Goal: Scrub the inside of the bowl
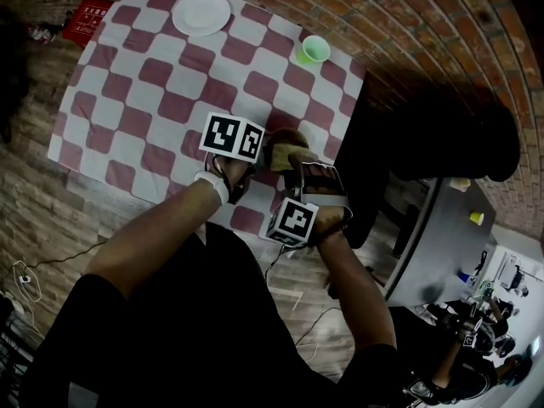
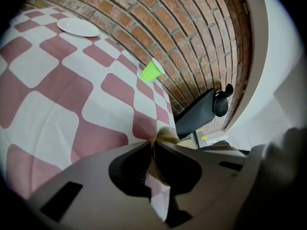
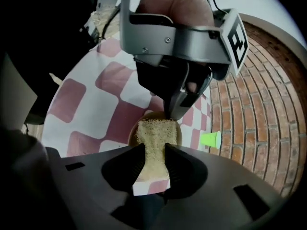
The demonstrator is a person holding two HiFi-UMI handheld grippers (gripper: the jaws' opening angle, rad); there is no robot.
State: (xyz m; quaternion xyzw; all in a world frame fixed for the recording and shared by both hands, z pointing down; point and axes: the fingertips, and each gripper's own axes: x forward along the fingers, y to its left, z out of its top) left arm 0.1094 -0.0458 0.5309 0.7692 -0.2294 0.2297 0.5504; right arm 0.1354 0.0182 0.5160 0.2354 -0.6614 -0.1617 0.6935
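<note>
Fig.: your L gripper (image 2: 153, 145) pinches bowl (image 2: 169, 134) rim; your R gripper (image 3: 153, 153) clamps sponge (image 3: 153, 135), tip in bowl. Print on red sign (image 1: 87, 19): too small.

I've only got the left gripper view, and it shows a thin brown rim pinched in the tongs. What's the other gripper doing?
Observer: The right gripper has its tongs shut on a tan scrub sponge.
Operator: Where's that sponge relative to the bowl?
Observer: Its front end lies over the inside of the bowl. I can't tell whether it touches the bottom.
Operator: Which part of the rim am I holding?
Observer: The left gripper holds the rim on the side away from the right gripper, just past the sponge's far end.
</note>
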